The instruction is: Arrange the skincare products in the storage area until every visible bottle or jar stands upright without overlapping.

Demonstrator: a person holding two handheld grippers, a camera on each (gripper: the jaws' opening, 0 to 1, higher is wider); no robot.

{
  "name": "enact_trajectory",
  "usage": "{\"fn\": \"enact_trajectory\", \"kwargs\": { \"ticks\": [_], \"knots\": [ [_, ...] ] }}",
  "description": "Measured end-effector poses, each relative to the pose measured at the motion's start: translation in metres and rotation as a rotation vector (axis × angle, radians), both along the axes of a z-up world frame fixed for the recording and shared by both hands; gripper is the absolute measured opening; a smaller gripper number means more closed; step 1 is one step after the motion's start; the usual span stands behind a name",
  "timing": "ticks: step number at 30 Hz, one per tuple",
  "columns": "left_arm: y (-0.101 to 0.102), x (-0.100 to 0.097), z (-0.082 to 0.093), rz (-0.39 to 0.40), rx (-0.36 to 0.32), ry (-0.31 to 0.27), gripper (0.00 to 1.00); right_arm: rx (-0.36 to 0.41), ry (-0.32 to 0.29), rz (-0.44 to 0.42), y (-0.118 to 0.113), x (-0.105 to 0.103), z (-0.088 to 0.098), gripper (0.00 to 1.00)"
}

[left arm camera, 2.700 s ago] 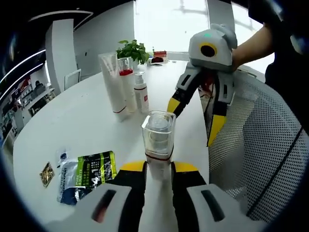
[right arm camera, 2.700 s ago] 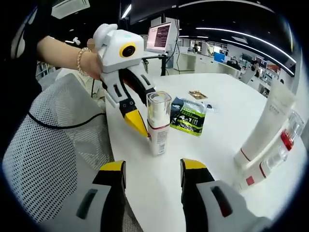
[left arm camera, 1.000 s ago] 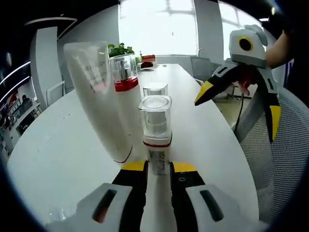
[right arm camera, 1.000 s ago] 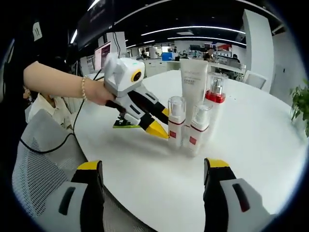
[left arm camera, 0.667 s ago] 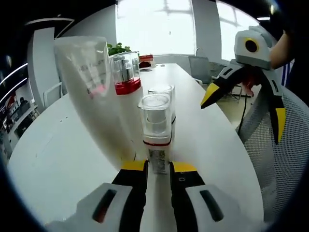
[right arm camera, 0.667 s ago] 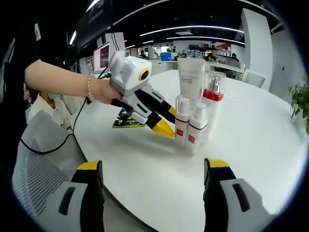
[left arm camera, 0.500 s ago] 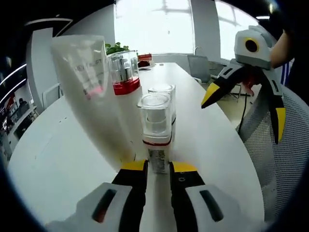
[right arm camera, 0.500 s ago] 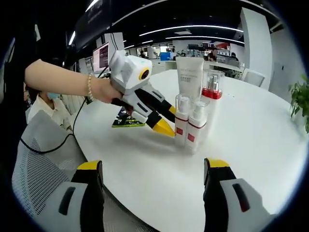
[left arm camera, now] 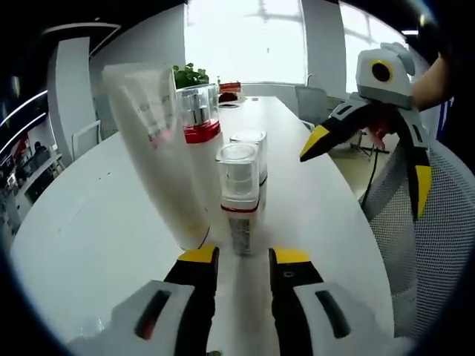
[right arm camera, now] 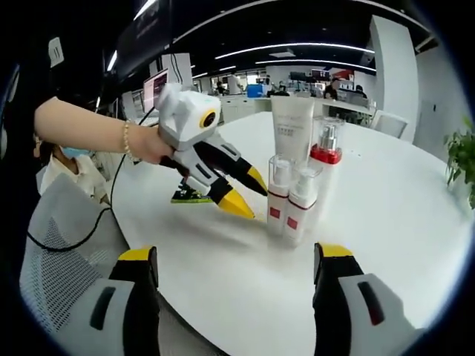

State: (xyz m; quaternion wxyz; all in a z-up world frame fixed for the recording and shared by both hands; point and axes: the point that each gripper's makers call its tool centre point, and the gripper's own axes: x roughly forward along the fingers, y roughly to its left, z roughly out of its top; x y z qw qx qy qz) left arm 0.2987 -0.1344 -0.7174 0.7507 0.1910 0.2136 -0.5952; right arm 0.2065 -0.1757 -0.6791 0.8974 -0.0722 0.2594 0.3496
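Four skincare products stand upright in a tight group on the white table point(left arm camera: 89, 222). A clear-capped bottle point(left arm camera: 239, 196) stands just beyond my left gripper point(left arm camera: 245, 256), whose jaws are open and off it. Behind it are a second small bottle point(left arm camera: 249, 142), a red-banded pump bottle point(left arm camera: 199, 126) and a tall white tube point(left arm camera: 152, 141). In the right gripper view the left gripper point(right arm camera: 247, 191) sits just left of the clear-capped bottle point(right arm camera: 279, 194), apart from it, beside the second bottle point(right arm camera: 299, 202), pump bottle point(right arm camera: 325, 157) and tube point(right arm camera: 292, 126). My right gripper point(right arm camera: 236, 256) is wide open and holds nothing.
A green sachet point(right arm camera: 189, 195) lies on the table behind the left gripper. A potted plant point(left arm camera: 191, 74) stands at the far end. A mesh chair point(left arm camera: 434, 245) sits by the table edge, with the right gripper point(left arm camera: 365, 172) hanging above it.
My left gripper let go of the clear-capped bottle and drew back a little. The bottle stays upright next to the other three. The right gripper stayed open.
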Motion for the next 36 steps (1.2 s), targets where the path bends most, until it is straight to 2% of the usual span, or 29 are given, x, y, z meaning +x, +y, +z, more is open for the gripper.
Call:
{"fn": "enact_trajectory", "kwargs": {
  "ticks": [5, 6, 10, 12, 15, 22, 26, 27, 28, 36],
  "knots": [
    [0.016, -0.009, 0.015, 0.083, -0.027, 0.025, 0.40, 0.016, -0.023, 0.005, 0.003, 0.007, 0.008, 0.86],
    [0.022, -0.006, 0.013, 0.099, -0.034, 0.028, 0.42, 0.022, -0.027, 0.005, 0.004, 0.008, 0.009, 0.86],
    [0.041, -0.015, 0.019, 0.181, -0.061, 0.057, 0.54, 0.027, -0.039, 0.015, 0.011, 0.009, 0.015, 0.86],
    [0.049, -0.027, 0.024, 0.235, -0.078, 0.084, 0.58, 0.033, -0.045, 0.022, 0.014, 0.010, 0.017, 0.87],
    [0.063, -0.035, 0.025, 0.262, -0.097, 0.098, 0.62, 0.050, -0.057, 0.019, 0.019, 0.011, 0.023, 0.87],
    [0.105, -0.058, 0.034, 0.389, -0.124, 0.135, 0.76, 0.067, -0.052, 0.032, 0.029, 0.008, 0.023, 0.88],
    [0.123, -0.070, 0.042, 0.457, -0.135, 0.152, 0.81, 0.073, -0.048, 0.046, 0.036, 0.008, 0.023, 0.88],
    [0.130, -0.072, 0.042, 0.483, -0.138, 0.156, 0.88, 0.083, -0.045, 0.067, 0.048, 0.007, 0.025, 0.89],
    [0.147, -0.076, 0.047, 0.540, -0.144, 0.159, 0.88, 0.084, -0.046, 0.069, 0.048, 0.006, 0.026, 0.89],
    [0.164, -0.090, 0.073, 0.626, -0.179, 0.142, 0.97, 0.085, -0.037, 0.112, 0.059, 0.003, 0.026, 0.89]
  ]
}}
